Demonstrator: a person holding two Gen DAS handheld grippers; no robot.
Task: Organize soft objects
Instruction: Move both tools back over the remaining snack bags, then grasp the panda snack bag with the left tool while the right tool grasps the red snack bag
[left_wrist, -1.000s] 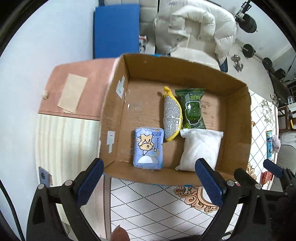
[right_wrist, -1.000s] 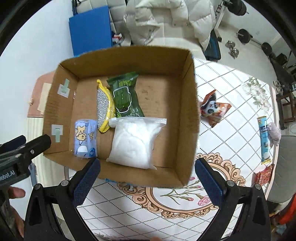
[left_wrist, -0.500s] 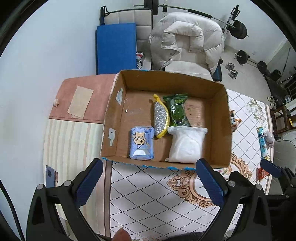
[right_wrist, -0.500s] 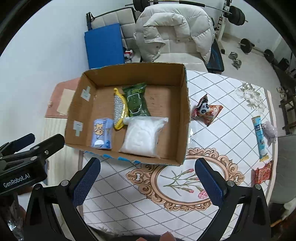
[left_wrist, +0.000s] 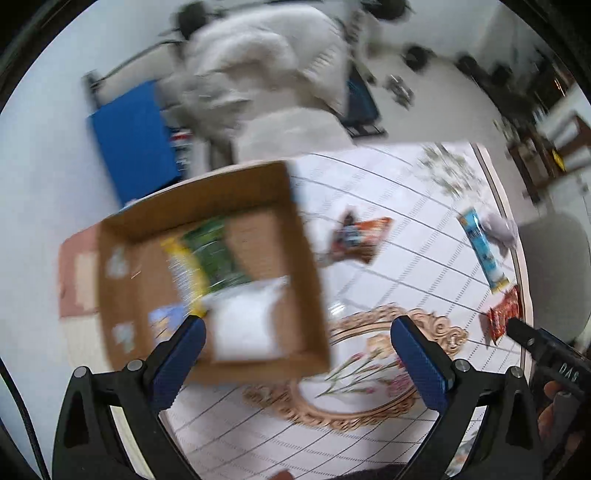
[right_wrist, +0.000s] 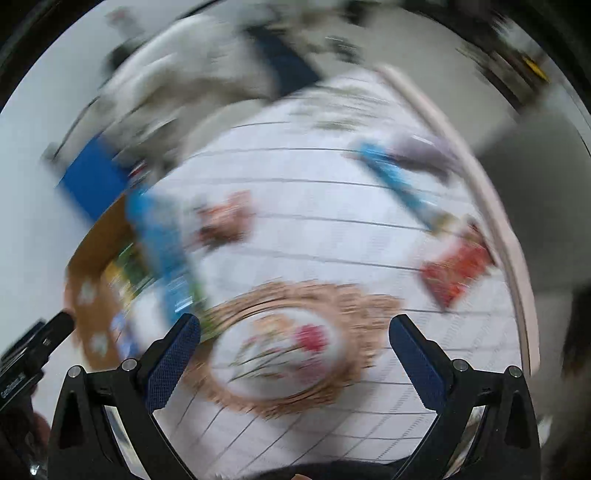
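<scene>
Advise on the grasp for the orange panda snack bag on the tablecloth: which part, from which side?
Pinch the orange panda snack bag across its puffy middle, coming from above. It lies flat and alone on the tablecloth, right of the cardboard box, so probably nothing blocks the fingers. Blur hides its seams.

A cardboard box (left_wrist: 310, 295) is placed on the left part of the counter (left_wrist: 406, 206). Inside the box, a filled bag (left_wrist: 247, 325) is found near the front wall, with a flat packet (left_wrist: 218, 254) behind it and a small pack (left_wrist: 164, 321) to its left. To the right of the box, a snack packet (left_wrist: 358, 236) is laid on the counter. Further right, near the counter edge, a long tube (left_wrist: 480, 254) is seen, and another packet (left_wrist: 502, 321) lies just in front of it.
</scene>
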